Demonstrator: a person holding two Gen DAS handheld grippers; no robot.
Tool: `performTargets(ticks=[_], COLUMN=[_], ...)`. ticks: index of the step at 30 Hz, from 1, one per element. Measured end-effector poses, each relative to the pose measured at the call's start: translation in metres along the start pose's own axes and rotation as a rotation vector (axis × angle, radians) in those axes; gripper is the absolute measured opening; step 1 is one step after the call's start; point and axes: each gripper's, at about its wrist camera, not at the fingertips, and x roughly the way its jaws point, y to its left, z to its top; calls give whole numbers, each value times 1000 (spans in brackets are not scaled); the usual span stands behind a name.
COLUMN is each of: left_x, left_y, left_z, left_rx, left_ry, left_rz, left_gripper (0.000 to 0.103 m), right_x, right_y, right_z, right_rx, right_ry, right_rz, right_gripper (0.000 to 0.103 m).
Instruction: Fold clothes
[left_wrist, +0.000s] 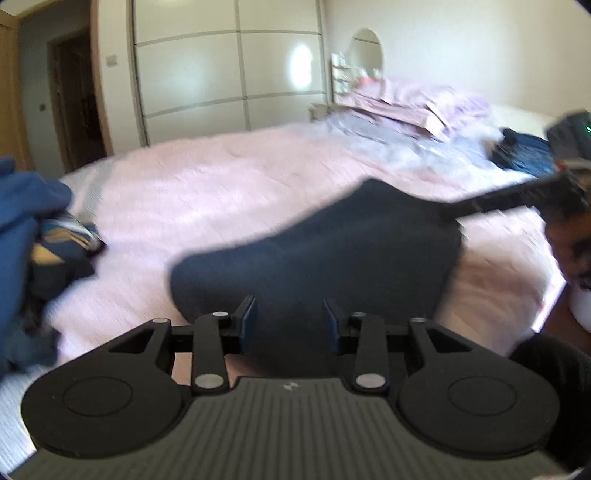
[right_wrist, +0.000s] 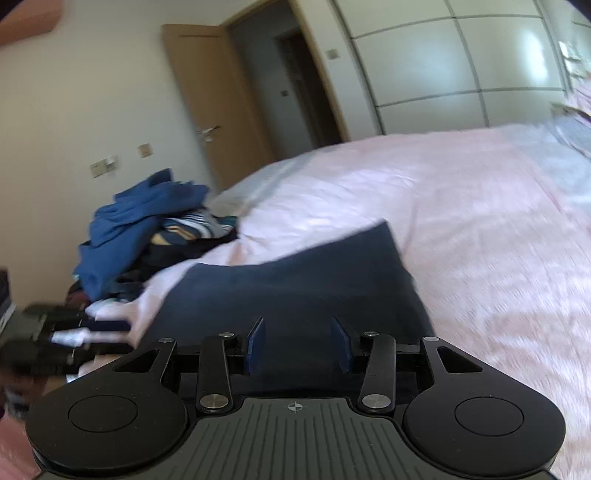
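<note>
One bed; one navy garment on it; one heap of unfolded clothes; one stack of pink bedding; two grippers, left and right; one door; one round mirror.

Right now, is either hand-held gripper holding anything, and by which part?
Cannot be told. The navy garment fills the gap between the half-spread pads of the left hand-held gripper and right hand-held gripper, at its near edge; no pinch shows.

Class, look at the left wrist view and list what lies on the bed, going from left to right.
Blue clothes pile → dark navy garment → folded pink bedding → dark blue clothes.
</note>
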Motion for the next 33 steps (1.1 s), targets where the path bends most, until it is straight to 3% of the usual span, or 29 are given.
performTargets(ticks=[2,7,9,13,17,22,24,28,30,33], left_x=[12,64,85,111,121,106,91,67,50,18], left_y=[15,49,63,81,92,98,96,81,66,31], left_z=[11,15,8,-7,-17,-6,0,4,3,-2], left_rx=[-8,-32,-59,-118,-156,-182,-170,-78,-15,123], left_ry=[2,103,149,173,170,153,129,117,115,81], left_rz=[17,-13,-2,-9,-37,-52,-38,19,37,50], left_gripper=[33,33,40,47,56,52,48,43,43,44], right_x=[8,50,70,103,108,101,81,56,50,26], right_y=[13,71,94,116,110,102,88,35,12,12], right_z=[4,-3,-14,-45,-61,-44,-30,-18,-19,-13], right_rx=[-14,-131,-200,-280,-256,-221,-178,-112,-63,-96], right_ry=[11,99,130,210,207,213,156,126,155,134], right_rz=[53,241,283,279,297,328,301,110,100,66], right_gripper=[43,43,43,43,43,43,43,44,43,44])
